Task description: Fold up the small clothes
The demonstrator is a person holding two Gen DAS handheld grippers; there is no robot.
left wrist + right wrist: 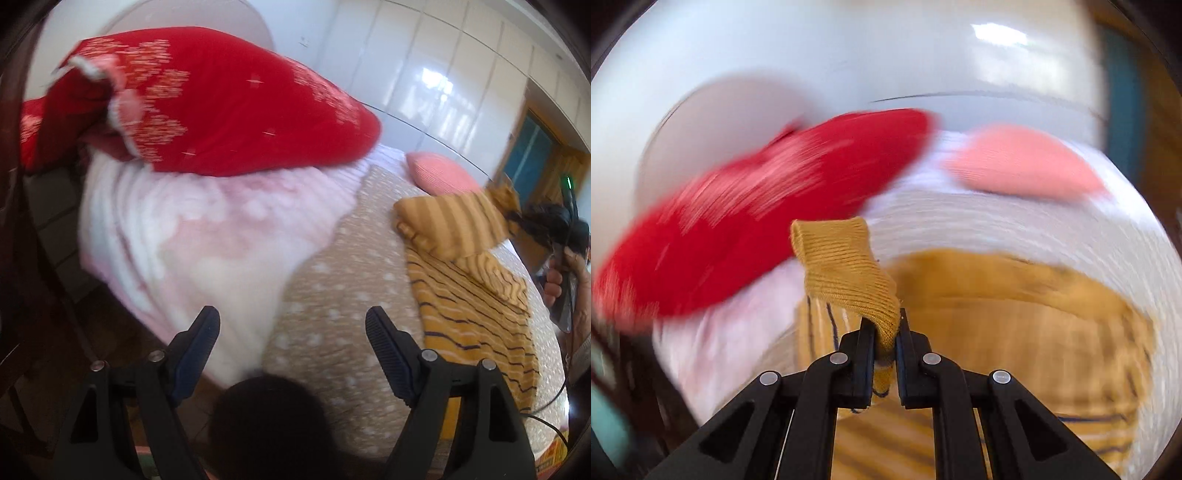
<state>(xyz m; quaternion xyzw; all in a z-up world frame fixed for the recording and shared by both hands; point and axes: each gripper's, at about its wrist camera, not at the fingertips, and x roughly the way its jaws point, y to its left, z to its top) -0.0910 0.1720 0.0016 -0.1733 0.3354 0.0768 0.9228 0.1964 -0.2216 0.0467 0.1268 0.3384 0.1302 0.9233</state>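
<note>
A small mustard-yellow striped garment (469, 291) lies on the bed at the right of the left wrist view, one part folded over and lifted at its far right. My right gripper (884, 332) is shut on the garment's ribbed mustard cuff (846, 266), which stands up from the jaws; the rest of the garment (1015, 332) hangs blurred below. The right gripper also shows in the left wrist view (532, 221), held by a hand. My left gripper (291, 328) is open and empty, above the beige dotted bed cover (332, 295), left of the garment.
A red patterned quilt (221, 103) sits on a pink-white blanket (192, 236) at the left. A pink pillow (439, 173) lies at the far side. White wardrobe doors (424, 66) stand behind. The bed's edge and dark floor (55, 295) are at the left.
</note>
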